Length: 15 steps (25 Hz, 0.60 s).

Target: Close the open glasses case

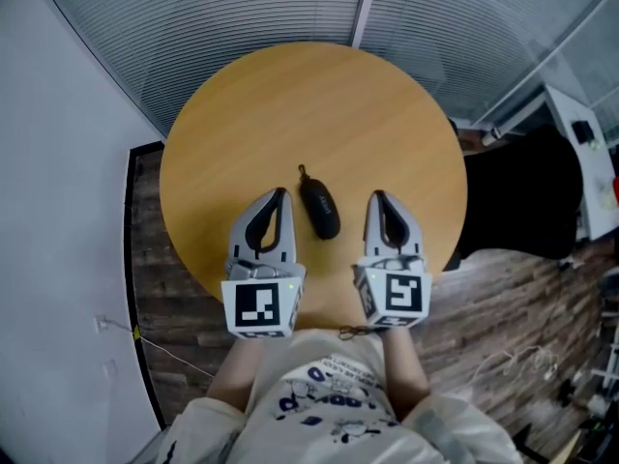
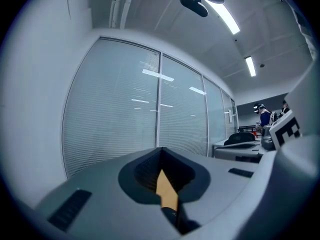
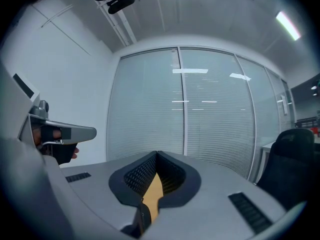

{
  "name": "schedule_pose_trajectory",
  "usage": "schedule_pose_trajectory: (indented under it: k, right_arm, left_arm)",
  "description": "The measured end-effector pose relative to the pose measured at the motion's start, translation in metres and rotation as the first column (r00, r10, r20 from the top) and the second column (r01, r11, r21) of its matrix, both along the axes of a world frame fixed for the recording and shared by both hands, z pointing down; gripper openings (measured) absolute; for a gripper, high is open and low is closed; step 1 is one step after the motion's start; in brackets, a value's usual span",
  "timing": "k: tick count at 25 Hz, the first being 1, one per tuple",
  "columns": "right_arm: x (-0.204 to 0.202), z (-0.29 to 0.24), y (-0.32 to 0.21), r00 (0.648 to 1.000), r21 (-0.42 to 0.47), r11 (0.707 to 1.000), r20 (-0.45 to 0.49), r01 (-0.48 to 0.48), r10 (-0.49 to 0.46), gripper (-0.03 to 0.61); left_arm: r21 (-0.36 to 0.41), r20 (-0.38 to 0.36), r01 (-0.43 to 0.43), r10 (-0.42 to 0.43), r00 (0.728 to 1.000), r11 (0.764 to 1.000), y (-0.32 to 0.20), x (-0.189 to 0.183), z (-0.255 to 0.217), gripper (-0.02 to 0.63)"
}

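Note:
A black glasses case [image 1: 320,210] lies on the round wooden table [image 1: 387,114], its lid down and a small tab at its far end. In the head view my left gripper [image 1: 281,193] hovers just left of the case and my right gripper [image 1: 374,196] just right of it, neither touching it. Both point away from me, above the table. The jaws of each meet at the tips with nothing between them. The left gripper view shows its closed jaws [image 2: 160,149] against window blinds, with a sliver of table in the gap. The right gripper view [image 3: 156,154] shows the same.
The table's near edge is right below my grippers. Glass walls with blinds [image 1: 242,8] stand behind the table. A black chair [image 1: 522,196] sits to the right on the wood floor [image 1: 503,298]. A white cable [image 1: 116,327] lies at the left.

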State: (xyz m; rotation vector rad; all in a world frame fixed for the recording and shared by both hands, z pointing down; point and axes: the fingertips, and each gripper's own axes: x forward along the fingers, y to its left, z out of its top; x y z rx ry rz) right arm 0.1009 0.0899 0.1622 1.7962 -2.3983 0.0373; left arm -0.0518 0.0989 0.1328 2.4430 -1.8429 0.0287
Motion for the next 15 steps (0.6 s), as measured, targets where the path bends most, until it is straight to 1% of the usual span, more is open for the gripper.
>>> schedule_pose_trajectory:
  k: [3,8,12,15]
  right_arm:
    - [0.005,0.001,0.003,1.0,-0.013,1.0,-0.003,-0.01,0.01,0.004]
    - [0.007,-0.004,0.003,1.0,0.006,1.0,-0.005,-0.015,0.015,0.004]
    - [0.011,-0.005,0.004,1.0,0.01,1.0,-0.008,-0.022,0.022,0.003]
    - [0.014,-0.002,0.007,1.0,-0.004,1.0,-0.012,-0.024,0.024,0.004]
  left_arm:
    - [0.001,0.003,0.0,0.0,1.0,1.0,0.003,0.002,-0.002,0.003]
    - [-0.003,0.003,-0.003,0.003,1.0,1.0,0.003,0.003,-0.004,0.003]
    - [0.013,0.012,-0.005,0.005,1.0,1.0,0.004,0.004,-0.006,0.003]
    - [0.02,0.023,-0.009,0.008,1.0,1.0,0.005,0.006,-0.005,0.003]
